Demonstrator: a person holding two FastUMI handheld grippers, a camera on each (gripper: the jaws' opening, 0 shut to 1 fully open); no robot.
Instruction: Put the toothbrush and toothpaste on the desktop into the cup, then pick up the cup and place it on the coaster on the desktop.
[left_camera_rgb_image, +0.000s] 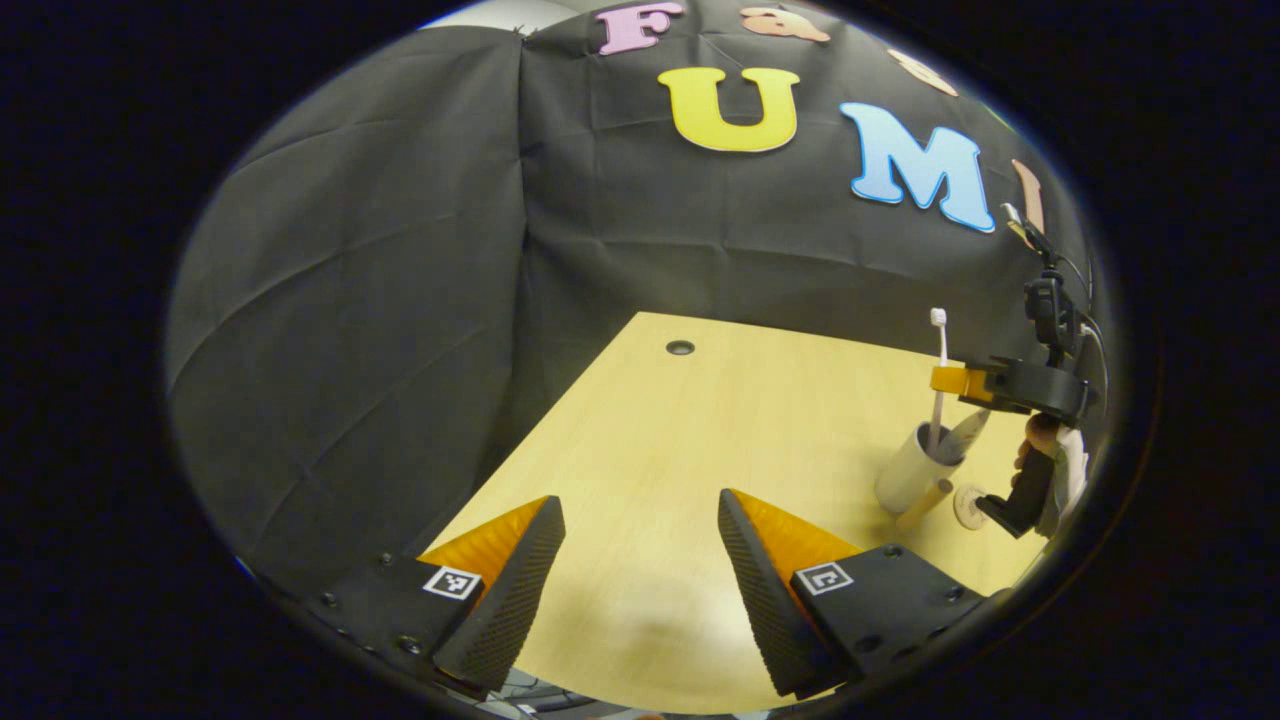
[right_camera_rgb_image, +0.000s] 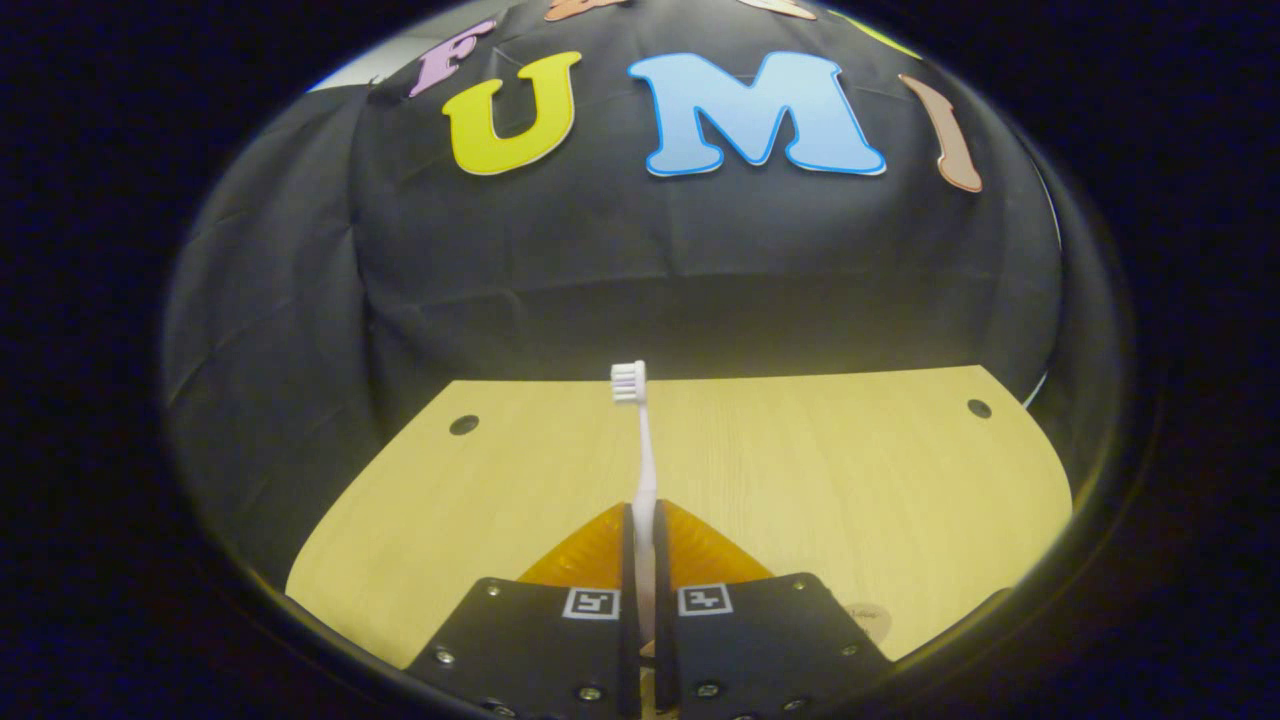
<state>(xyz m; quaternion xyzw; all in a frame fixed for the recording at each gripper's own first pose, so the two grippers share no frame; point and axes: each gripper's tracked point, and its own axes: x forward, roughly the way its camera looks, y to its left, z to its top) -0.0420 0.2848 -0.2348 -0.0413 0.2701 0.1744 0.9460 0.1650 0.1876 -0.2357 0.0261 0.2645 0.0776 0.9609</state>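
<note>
The toothbrush (right_camera_rgb_image: 645, 470) is pinched upright in the right gripper (right_camera_rgb_image: 640, 560), bottom centre of its view. At the right of the left gripper view its handle enters the cup (left_camera_rgb_image: 912, 470), beside the toothpaste (left_camera_rgb_image: 968, 430). It should be lowered fully before release. The left gripper (left_camera_rgb_image: 640, 560) is spread, empty.

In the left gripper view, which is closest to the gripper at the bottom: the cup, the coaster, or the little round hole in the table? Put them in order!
1. The coaster, on the table to the right, and the cup just beside it: too close to call.
2. The hole, far back near the table's rear edge.

The left gripper is open over bare table.
</note>
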